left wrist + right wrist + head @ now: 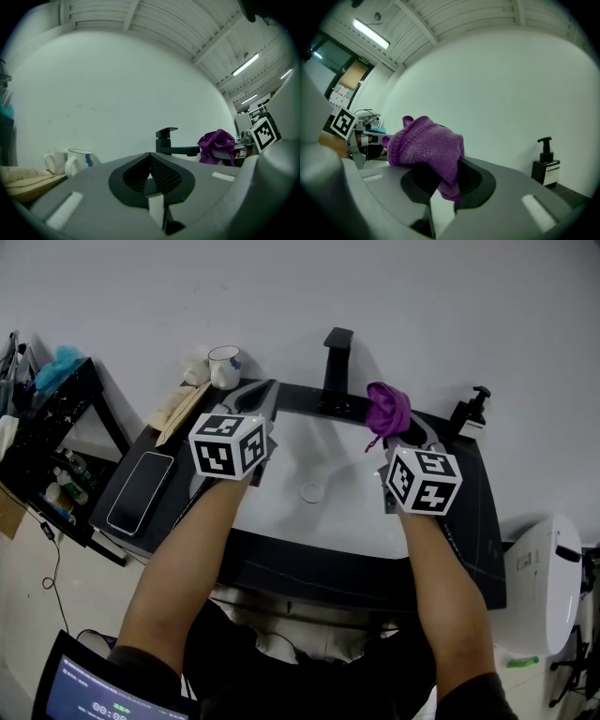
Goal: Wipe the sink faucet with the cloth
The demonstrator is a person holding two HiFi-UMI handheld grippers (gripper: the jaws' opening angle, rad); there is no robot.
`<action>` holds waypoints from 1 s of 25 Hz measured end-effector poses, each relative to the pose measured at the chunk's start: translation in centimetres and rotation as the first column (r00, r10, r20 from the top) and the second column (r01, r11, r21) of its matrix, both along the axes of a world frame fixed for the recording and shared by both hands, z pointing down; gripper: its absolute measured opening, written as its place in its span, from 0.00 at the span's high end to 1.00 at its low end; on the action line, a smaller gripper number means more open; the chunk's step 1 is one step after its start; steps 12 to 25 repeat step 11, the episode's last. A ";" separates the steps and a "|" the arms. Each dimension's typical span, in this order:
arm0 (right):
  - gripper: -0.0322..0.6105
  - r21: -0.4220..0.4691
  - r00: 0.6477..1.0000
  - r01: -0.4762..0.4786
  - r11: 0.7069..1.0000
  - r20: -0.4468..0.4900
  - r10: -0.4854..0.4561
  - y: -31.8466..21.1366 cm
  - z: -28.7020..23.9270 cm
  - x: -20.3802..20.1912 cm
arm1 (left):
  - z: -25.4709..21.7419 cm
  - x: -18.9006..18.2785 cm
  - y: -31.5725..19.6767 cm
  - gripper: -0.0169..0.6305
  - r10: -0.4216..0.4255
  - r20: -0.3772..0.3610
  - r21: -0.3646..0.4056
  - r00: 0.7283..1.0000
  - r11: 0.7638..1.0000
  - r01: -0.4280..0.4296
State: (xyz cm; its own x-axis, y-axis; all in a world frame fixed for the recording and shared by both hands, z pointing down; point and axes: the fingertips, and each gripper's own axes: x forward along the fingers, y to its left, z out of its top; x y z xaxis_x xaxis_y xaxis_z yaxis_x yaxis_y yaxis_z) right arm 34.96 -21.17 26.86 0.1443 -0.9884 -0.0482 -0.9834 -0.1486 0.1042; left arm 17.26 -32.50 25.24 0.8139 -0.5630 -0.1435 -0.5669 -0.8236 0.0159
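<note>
While the left claw [150, 158] is closed empty, the right claw [446, 182] clamps a bunched, fuzzy purple cloth [424, 140]

The faucet [336, 367] stands behind the sink [342, 521], mug [224, 367] to its left, soap bottle [471, 414] right.
</note>
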 end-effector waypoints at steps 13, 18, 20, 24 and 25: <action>0.84 -0.020 1.000 -0.002 1.000 -0.007 0.002 0.3 0.8 -0.2 | 0.5 -0.2 0.3 0.95 -0.005 0.010 -0.008 1.000 1.000 0.005; 0.84 -0.020 1.000 -0.002 1.000 -0.007 0.002 0.3 0.8 -0.2 | 0.5 -0.2 0.3 0.95 -0.005 0.010 -0.008 1.000 1.000 0.005; 0.84 -0.020 1.000 -0.002 1.000 -0.007 0.002 0.3 0.8 -0.2 | 0.5 -0.2 0.3 0.95 -0.005 0.010 -0.008 1.000 1.000 0.005; 0.84 -0.020 1.000 -0.002 1.000 -0.007 0.002 0.3 0.8 -0.2 | 0.5 -0.2 0.3 0.95 -0.005 0.010 -0.008 1.000 1.000 0.005; 0.84 -0.020 1.000 -0.002 1.000 -0.007 0.002 0.3 0.8 -0.2 | 0.5 -0.2 0.3 0.95 -0.005 0.010 -0.008 1.000 1.000 0.005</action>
